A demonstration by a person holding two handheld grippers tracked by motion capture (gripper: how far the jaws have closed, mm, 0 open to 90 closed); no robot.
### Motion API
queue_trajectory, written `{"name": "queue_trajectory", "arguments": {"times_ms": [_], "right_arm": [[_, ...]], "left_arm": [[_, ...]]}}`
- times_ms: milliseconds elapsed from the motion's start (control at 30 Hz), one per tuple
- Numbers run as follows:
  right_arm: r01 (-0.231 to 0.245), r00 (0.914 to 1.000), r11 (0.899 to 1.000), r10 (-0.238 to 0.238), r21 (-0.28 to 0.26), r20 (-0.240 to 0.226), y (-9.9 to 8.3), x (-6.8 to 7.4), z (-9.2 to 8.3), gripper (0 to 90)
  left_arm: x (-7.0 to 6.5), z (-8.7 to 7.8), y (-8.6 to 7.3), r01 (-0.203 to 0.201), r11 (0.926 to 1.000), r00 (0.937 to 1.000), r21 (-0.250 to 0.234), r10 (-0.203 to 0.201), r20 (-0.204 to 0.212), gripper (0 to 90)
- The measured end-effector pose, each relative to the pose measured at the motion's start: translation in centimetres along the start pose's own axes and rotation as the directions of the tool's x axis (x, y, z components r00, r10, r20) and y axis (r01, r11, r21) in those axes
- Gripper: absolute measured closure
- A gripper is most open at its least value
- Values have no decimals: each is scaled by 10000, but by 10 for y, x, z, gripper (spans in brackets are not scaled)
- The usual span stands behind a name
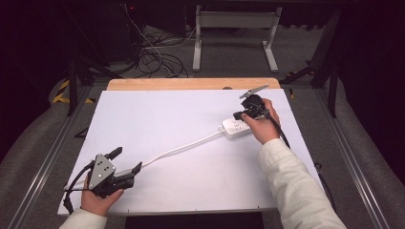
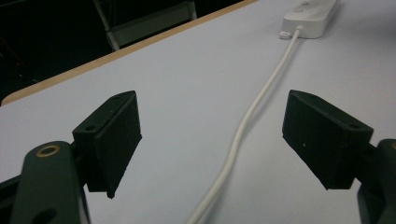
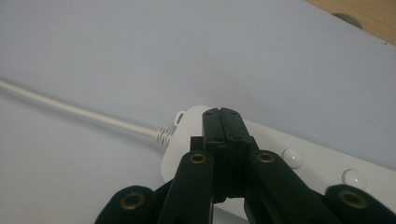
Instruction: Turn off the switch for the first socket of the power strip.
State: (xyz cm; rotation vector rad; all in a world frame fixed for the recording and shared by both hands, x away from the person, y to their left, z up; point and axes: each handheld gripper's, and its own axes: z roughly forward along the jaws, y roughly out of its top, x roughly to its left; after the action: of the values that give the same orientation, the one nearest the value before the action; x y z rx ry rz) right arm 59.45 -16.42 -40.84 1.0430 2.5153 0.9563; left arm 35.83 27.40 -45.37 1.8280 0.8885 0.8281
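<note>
right gripper (image 3: 221, 114) closing in on power strip (image 3: 299, 163), jaws pressed together, empty (likely for a button) | left gripper (image 2: 210, 140) waiting wide over cord (image 2: 243, 126) | press seemingly not yet made

**Hidden and cropped parts around the two grippers**

In the right gripper view, the near end of the white plastic power strip (image 3: 299, 161) is covered by the closed black jaws; contact with it cannot be told. In the left gripper view, the strip's far end is cropped, and its white round cable (image 2: 243, 126) is cut off below, between the jaws.
</note>
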Motion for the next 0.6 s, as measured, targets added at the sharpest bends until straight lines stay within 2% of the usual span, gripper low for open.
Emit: {"name": "queue_trajectory", "arguments": {"times_ms": [600], "right_arm": [[-133, 9990, 9995, 120, 296, 440, -4, -12, 26, 900]], "left_arm": [[0, 0, 0, -20, 10000, 10000, -26, 20, 39, 201]]}}
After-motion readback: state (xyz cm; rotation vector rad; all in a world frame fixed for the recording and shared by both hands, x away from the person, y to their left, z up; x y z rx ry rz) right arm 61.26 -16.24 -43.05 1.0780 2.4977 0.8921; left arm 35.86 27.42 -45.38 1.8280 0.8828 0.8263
